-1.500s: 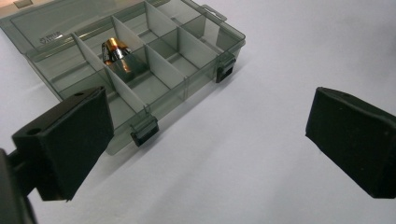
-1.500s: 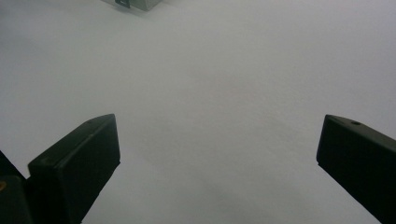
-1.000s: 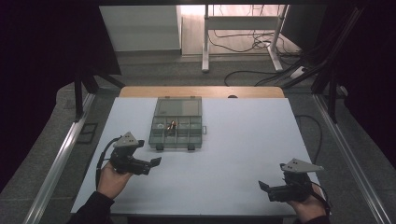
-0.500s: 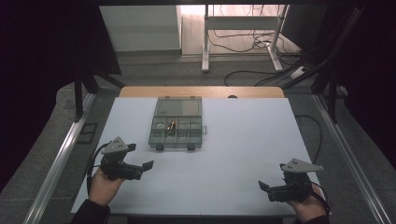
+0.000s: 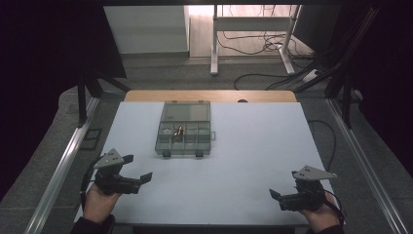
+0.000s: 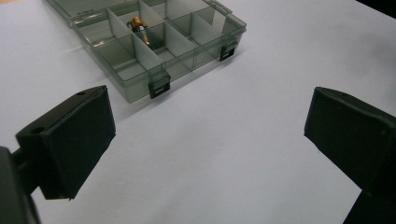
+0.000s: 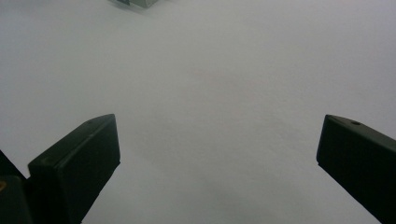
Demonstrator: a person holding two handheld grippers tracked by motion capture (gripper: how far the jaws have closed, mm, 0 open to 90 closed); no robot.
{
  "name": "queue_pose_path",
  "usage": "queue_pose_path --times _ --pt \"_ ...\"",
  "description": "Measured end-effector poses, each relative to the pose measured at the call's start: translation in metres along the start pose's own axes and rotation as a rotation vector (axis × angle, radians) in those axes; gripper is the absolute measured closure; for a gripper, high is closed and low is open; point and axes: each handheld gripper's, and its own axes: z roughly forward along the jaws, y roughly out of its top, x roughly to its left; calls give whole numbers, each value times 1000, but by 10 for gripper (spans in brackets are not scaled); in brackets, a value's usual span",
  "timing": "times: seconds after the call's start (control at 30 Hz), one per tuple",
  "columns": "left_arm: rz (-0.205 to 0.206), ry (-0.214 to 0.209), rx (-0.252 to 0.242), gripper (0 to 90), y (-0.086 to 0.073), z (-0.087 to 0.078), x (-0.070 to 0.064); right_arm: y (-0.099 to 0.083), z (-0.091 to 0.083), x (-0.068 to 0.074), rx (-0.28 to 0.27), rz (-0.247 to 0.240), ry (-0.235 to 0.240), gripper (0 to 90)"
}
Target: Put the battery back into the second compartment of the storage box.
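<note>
A clear grey compartment box (image 5: 183,152) lies open at the middle back of the white table (image 5: 253,146), its lid flat behind it. A small brass piece (image 5: 179,130) rests in one of its middle compartments. In the left gripper view the box (image 6: 133,88) is ahead to the upper left, with the brass piece (image 6: 139,25) inside. My left gripper (image 5: 137,167) is open near the front left edge, short of the box, with nothing between its jaws (image 6: 208,112). My right gripper (image 5: 283,185) is open at the front right, over bare table (image 7: 219,135).
A wooden strip (image 5: 209,95) borders the table's far edge. Metal rails (image 5: 58,170) run along both sides. Beyond the table are floor cables (image 5: 253,48) and a stand's legs (image 5: 213,44).
My left gripper has drawn back toward the front left corner, away from the box. The right gripper has not moved.
</note>
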Motion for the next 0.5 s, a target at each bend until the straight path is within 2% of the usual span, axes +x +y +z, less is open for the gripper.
queue_pose_path --times 0.5 --pt "-11 38 23 10 -17 -17 -1 0 0 0 3 0 -1 0"
